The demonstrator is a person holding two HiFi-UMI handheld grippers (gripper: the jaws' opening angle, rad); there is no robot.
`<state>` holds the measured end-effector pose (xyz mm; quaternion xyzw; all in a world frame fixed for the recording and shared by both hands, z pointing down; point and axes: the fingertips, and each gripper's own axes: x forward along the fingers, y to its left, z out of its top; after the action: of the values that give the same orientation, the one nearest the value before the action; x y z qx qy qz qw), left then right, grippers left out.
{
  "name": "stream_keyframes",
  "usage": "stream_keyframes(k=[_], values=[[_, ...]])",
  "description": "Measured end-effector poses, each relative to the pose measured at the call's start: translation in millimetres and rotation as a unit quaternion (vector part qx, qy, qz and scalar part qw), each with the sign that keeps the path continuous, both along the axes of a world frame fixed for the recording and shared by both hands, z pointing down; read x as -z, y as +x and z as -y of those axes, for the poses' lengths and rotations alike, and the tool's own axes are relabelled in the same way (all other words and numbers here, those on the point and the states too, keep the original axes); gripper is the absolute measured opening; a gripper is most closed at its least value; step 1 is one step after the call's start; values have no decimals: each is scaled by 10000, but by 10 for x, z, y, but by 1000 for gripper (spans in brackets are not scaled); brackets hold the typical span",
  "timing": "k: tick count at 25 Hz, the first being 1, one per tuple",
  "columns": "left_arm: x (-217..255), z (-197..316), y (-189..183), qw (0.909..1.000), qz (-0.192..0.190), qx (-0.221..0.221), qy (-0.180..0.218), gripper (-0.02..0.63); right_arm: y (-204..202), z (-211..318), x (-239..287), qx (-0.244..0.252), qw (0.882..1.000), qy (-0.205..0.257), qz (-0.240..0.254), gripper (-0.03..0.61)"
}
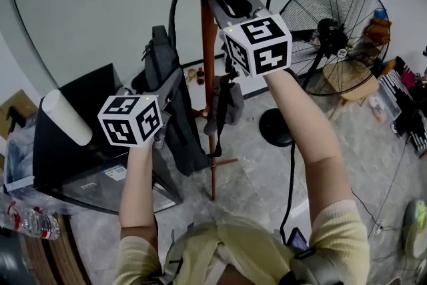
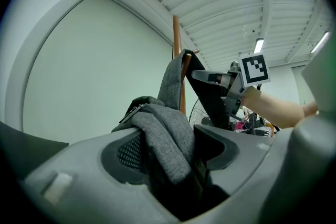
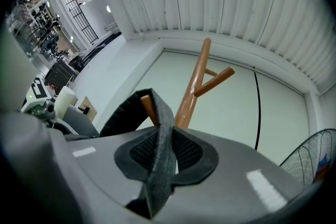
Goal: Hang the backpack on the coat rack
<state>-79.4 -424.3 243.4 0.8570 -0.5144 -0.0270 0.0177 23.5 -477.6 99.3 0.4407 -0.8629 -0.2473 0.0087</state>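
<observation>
A grey backpack [image 1: 172, 100] hangs against the wooden coat rack [image 1: 208, 43]. In the head view its strap [image 1: 179, 0] loops up over a peg near the pole's top. My left gripper [image 1: 160, 118] is shut on a thick fold of the backpack's grey fabric [image 2: 169, 136], which fills the gap between its pads. My right gripper [image 1: 223, 5] is higher, beside the pole, shut on the dark strap [image 3: 160, 149]. In the right gripper view the strap runs edge-on between the pads and up over a short peg [image 3: 147, 107] of the rack [image 3: 193, 86]. The right gripper's marker cube [image 2: 254, 68] shows in the left gripper view.
A large standing fan [image 1: 330, 37] is right of the rack, its base and cable on the floor. A black case [image 1: 80, 143] with a white roll [image 1: 65, 118] on it sits at the left, with bottles [image 1: 30, 223] below. Clutter lines the right edge.
</observation>
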Motion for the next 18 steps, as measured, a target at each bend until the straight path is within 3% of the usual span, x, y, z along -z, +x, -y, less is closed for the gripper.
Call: stream_keyframes(k=[7, 18], values=[[-47, 99, -50, 9999, -4, 78, -115, 286, -46, 103, -55, 58, 9994, -334, -81, 55], [-265, 121, 61, 9998, -21, -111, -193, 299, -111, 11, -106, 46, 9999, -41, -95, 95]])
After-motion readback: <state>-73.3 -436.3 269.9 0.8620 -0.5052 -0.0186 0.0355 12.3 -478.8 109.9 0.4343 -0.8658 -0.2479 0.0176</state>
